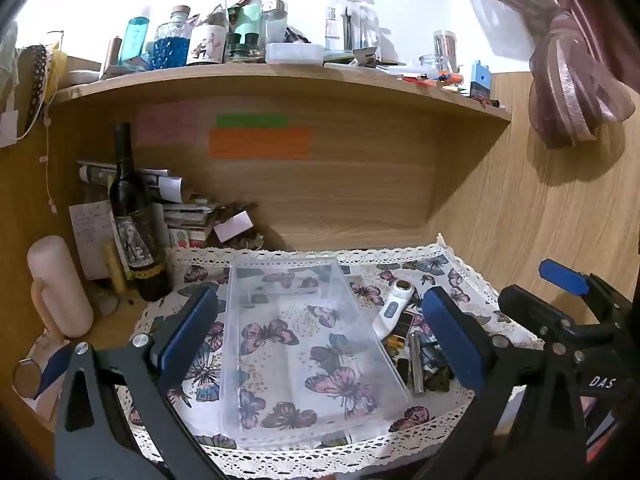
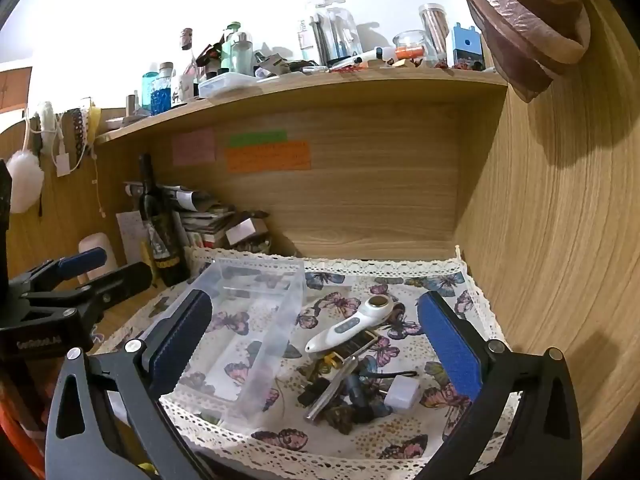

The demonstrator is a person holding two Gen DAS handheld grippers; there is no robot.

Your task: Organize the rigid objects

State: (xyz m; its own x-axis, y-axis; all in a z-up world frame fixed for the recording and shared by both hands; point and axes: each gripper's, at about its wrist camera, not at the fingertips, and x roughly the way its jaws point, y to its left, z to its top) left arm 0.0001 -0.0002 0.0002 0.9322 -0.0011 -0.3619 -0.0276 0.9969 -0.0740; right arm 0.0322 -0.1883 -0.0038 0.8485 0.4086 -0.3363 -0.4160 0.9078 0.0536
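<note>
A clear plastic bin (image 1: 304, 344) stands empty on the butterfly cloth (image 1: 460, 272); it also shows in the right wrist view (image 2: 256, 320). To its right lies a pile of small objects: a white handheld device (image 2: 348, 326) (image 1: 394, 308), a metal rod (image 2: 332, 390) (image 1: 417, 364), a white adapter (image 2: 402, 394), dark pieces (image 2: 340, 414). My left gripper (image 1: 320, 340) is open above the bin. My right gripper (image 2: 316, 344) is open above the pile. Both are empty. The right gripper also shows in the left view (image 1: 560, 300), and the left gripper in the right view (image 2: 92, 276).
A dark wine bottle (image 1: 134, 216), a pink tumbler (image 1: 60, 286) and stacked papers (image 1: 188, 208) stand at the back left. A wooden shelf (image 1: 280, 80) crowded with bottles runs overhead. A wooden wall (image 2: 560, 240) closes the right side. A curtain (image 1: 576, 80) hangs upper right.
</note>
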